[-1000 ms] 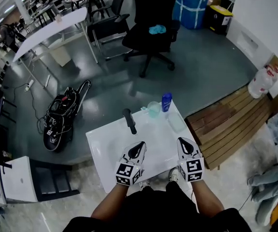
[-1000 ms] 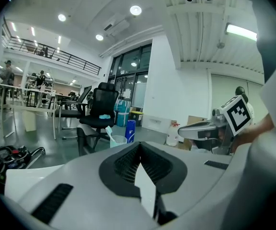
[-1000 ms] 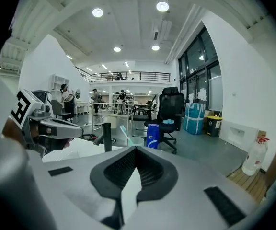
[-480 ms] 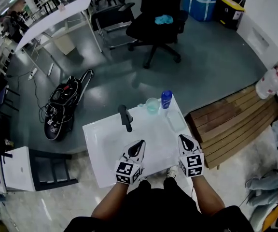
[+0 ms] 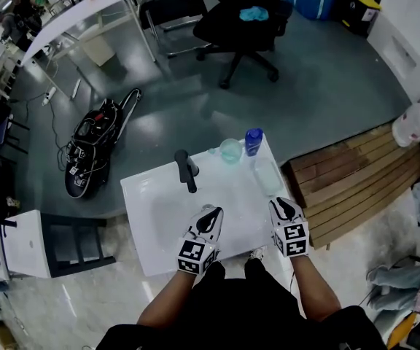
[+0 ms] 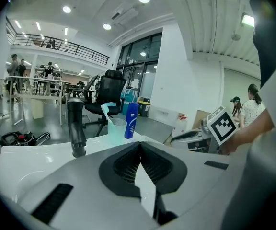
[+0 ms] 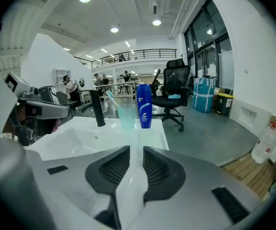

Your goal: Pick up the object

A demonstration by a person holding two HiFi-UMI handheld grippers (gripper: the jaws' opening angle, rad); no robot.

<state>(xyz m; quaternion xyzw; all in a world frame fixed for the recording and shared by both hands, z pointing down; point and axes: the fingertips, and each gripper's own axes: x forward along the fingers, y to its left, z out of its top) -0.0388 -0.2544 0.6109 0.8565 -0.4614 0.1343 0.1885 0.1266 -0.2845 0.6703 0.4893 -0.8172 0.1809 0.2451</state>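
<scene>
One blue bottle [image 5: 253, 141] stands upright at the far right corner of the white sink [image 5: 152, 224], close to its back edge. It has a pale label on its front. Just to its left is one see-through greenish cup [image 5: 230, 150], and whether the two touch I can't tell. A single toothbrush [image 6: 107, 111] leans out of the cup toward the one black tap [image 5: 187, 170], which rises further left along the back. One clear dish [image 5: 267, 175] lies along the right edge, between the bottle and the nearer claw.

Two claws hover over the near side, well apart from the bottle. The right claw [image 5: 283, 204] has just been opening: its jaws stand a narrow slit apart with nothing between them, and that slit lines up with the cup and bottle. The left claw [image 5: 208, 216] has its tips pressed together and holds nothing.

The basin lies open between the claws and the tap. Past the right edge is a wooden bench [image 5: 348, 188], and behind the sink is grey floor with one black chair [image 5: 243, 20].
</scene>
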